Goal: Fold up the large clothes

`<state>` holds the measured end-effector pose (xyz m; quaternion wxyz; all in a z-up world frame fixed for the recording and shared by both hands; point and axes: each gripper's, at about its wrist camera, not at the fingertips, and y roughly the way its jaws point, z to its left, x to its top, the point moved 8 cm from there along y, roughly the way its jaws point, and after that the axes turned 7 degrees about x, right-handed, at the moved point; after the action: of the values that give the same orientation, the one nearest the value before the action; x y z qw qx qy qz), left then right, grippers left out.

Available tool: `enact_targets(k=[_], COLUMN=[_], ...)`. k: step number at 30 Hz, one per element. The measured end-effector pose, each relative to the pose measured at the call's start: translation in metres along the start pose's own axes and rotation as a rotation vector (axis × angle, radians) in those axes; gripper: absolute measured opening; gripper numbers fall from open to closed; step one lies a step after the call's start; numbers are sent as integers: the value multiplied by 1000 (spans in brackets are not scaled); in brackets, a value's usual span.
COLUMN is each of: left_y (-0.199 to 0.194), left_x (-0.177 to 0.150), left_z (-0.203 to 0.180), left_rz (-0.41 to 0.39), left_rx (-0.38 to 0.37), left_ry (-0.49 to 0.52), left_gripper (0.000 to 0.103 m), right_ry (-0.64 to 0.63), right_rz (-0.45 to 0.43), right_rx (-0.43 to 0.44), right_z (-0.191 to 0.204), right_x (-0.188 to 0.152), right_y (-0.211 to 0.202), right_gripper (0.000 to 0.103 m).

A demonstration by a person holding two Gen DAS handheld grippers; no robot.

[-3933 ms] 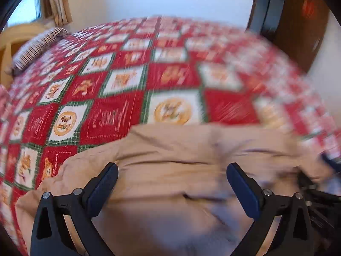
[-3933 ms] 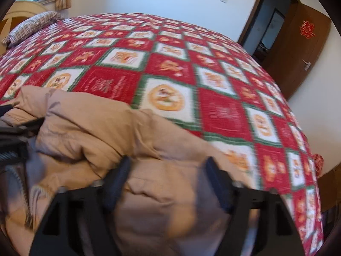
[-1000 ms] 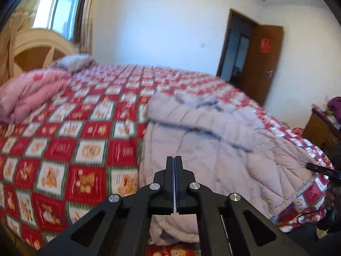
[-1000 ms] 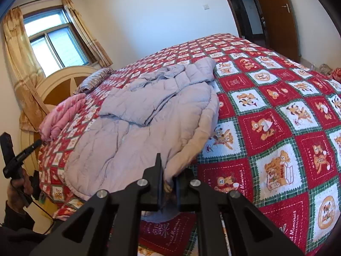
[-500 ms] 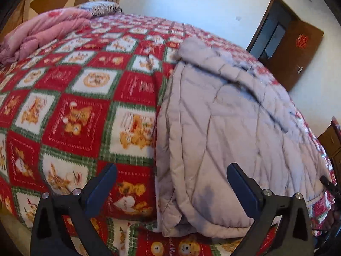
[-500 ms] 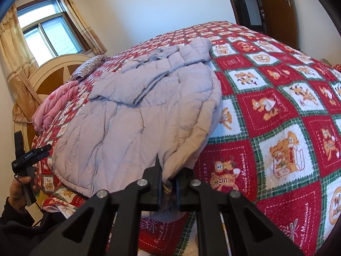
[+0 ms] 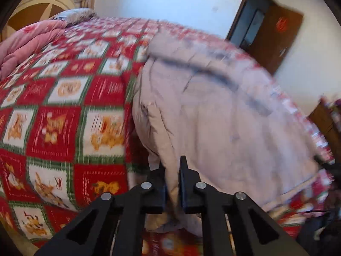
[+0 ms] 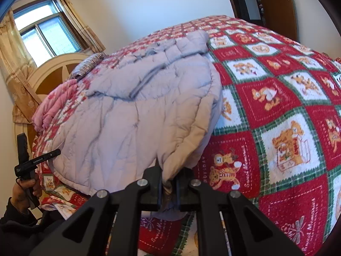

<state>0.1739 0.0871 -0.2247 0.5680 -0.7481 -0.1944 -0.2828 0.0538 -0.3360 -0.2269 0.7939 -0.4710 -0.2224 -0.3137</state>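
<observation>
On the bed's checked quilt [image 8: 283, 98] the padded coat [image 8: 149, 111] lies ahead of me; left tool [image 7: 172, 170] and right tool [image 8: 168, 183] each pinch a hem corner (ready, I judge, to fold it).

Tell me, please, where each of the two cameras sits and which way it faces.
Left wrist: on the left gripper, facing along its jaws up the bed toward the door; jaws pinch the jacket hem.
Right wrist: on the right gripper, facing the headboard and window; the left hand shows.
Shared: jacket, bed, pink quilt.
</observation>
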Motion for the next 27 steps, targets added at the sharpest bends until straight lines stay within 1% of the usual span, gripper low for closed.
enact_targets(k=[1,3,4,7,9,11,13,15,16,18,19,20,21,22,23,25,27], left_y=[-20,-48,-69,-110,-133,-146,-141,-124,-108,-86,-69,-60,-51,-40,-31,-6,11], left_x=[11,27,37,54,67,78,89,101,111,126,138,145,154,165,173,193,211], left_z=[-4,-12,-16,-26,-32,-33,-29,-22,-20,-19,-21,-20,-20,-22,-22,-20,-19], left_rz=[-40,-96,-132,-199,-249,-287,-301,-300,-306,-318,-329,-339,-350,-356,-353,-323,-330], left_rx=[-48,-112,-156,-260,-298,-302,-274,-247,-224,-187,-150,-129,-125,-124,-113,-62,-65], left_ry=[-12,-16,-23,-53,-58,-43,-30,-32,-28,-2,16,16,18,17,13,-14,-42], left_gripper=[8,7,7,7,7,7,7,7,8,8,11,11,11,12,13,15,20], right_ry=[-5,-5,2,26,28,15,1,-21,-27,-34,-44,-44,-43,-52,-62,-44,-42], right_rz=[-16,-52,-69,-129,-179,-230,-266,-294,-301,-309,-313,-313,-310,-312,-320,-320,-322], right_rx=[10,34,50,115,156,176,182,168,160,147,126,111,97,85,53,59,39], right_z=[3,10,14,27,38,47,52,53,50,44,44,41,41,40,39,35,30], right_x=[4,13,18,36,49,63,77,96,104,123,136,145,158,166,180,199,222], right_y=[-5,-19,-26,-52,-73,-94,-105,-106,-104,-92,-80,-70,-55,-50,-36,-21,-3], right_gripper=[11,11,11,11,11,11,11,11,11,11,11,11,11,11,11,11,11])
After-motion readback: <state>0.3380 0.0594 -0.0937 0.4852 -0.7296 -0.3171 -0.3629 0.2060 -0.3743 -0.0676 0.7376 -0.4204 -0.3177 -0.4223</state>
